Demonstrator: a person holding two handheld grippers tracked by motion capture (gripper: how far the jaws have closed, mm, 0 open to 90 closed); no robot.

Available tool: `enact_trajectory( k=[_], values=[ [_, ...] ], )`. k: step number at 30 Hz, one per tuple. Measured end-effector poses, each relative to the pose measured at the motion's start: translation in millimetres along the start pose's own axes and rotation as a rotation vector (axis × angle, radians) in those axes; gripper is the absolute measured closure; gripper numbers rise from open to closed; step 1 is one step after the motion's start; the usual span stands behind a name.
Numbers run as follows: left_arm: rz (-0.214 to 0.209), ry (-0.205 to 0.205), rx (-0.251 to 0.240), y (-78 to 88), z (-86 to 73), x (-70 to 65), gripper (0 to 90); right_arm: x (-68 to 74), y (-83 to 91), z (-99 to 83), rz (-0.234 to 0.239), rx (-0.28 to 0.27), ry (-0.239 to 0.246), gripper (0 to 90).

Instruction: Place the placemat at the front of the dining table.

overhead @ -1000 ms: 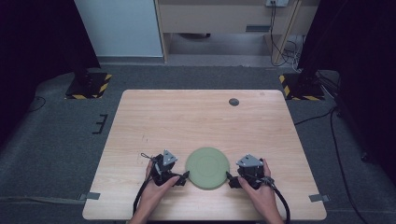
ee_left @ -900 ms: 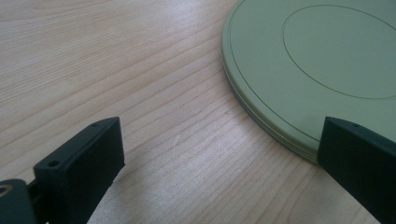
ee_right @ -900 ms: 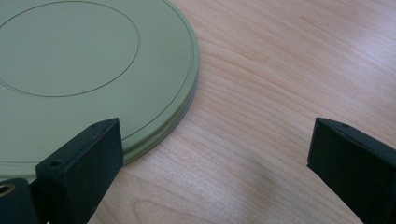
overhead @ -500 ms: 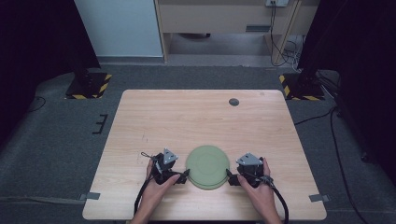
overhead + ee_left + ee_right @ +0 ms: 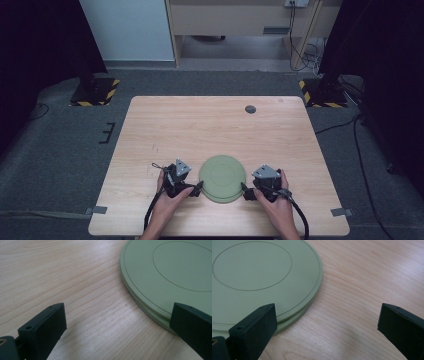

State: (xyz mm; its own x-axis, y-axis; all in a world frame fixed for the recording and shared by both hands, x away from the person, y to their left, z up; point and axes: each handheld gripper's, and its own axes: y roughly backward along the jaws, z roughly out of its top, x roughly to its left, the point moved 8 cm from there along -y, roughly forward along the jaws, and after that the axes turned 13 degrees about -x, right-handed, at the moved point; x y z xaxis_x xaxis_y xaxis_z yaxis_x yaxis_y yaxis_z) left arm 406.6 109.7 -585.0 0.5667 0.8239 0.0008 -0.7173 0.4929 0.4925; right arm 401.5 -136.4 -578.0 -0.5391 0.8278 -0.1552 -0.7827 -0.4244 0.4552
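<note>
Plate (image 5: 223, 178), green, lies flat on table (image 5: 210, 130) near front edge, betw. both grippers. Hands come in low from bottom, knuckles up, one each side of plate. Left gripper (image 5: 197, 188) jaws wide open, nothing held; one jaw over plate rim. Right gripper (image 5: 245, 190) same: wide open, empty, one jaw at rim.

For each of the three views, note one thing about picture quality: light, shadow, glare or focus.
High view: the table is evenly lit while the room's sides fall into near black. Left gripper view: a pale sheen lies on the wood, and the green plate is sharp while the near jaws look soft. Right gripper view: the plate casts a thin shadow at its rim, and the wood brightens toward the top right.
</note>
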Motion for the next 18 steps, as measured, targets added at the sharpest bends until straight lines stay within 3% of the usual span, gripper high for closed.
enact_trajectory(
  k=[8,18],
  values=[
    [0.006,0.012,-0.005,-4.3,1.7,2.1,0.0,-4.5,-4.2,1.0,-0.04,-0.009,-0.012,1.4],
    [-0.005,0.008,-0.015,0.5,3.3,-0.1,2.5,-3.4,0.8,1.5,-0.02,-0.01,-0.019,4.6]
  ],
)
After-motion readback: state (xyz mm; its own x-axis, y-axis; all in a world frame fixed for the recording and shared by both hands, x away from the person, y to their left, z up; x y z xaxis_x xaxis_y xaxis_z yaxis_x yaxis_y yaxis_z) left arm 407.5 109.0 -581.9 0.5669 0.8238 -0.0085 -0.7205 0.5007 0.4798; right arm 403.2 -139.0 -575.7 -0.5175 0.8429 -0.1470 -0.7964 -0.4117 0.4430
